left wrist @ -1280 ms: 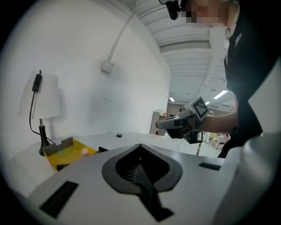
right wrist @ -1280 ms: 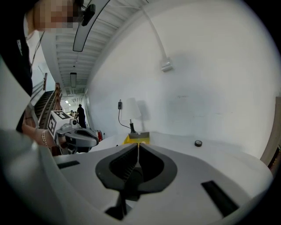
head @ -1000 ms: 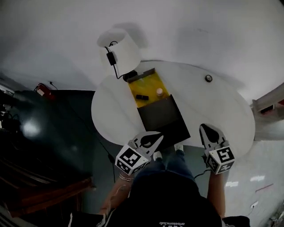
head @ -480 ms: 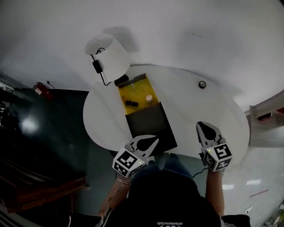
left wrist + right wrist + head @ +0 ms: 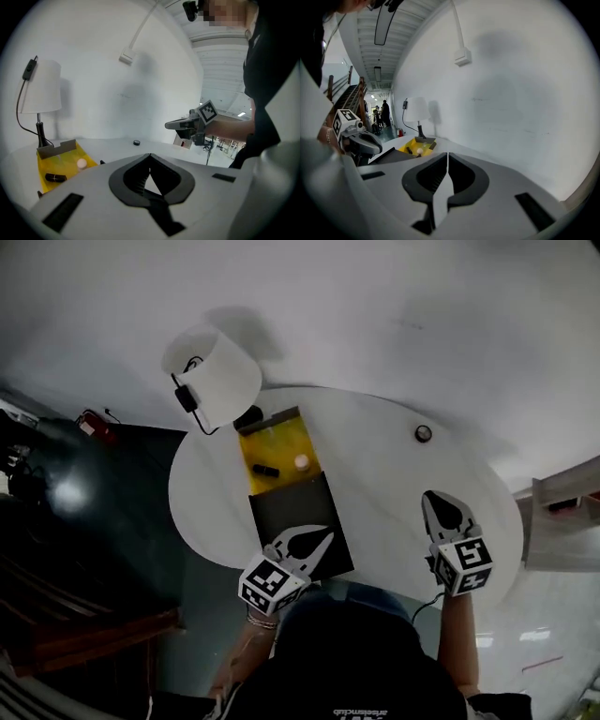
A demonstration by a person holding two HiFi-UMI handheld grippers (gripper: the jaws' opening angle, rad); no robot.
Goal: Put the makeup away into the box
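In the head view, the left hand-held gripper (image 5: 314, 540) is held over the near edge of the black lid (image 5: 291, 517), with the yellow box (image 5: 272, 442) just beyond it; a dark tube (image 5: 265, 470) and a pale round piece (image 5: 301, 462) are seen inside; the right hand-held gripper (image 5: 441, 505) is held over the white tabletop (image 5: 394, 474). In the left gripper view, its jaws are pressed together with nothing between them; the box lies ahead to the left. In the right gripper view, the jaws are likewise closed and empty; the box is seen farther off, ahead to the left.

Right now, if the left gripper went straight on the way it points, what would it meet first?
Probably bare white tabletop, right of the yellow box and short of the small round thing; depth is unclear.
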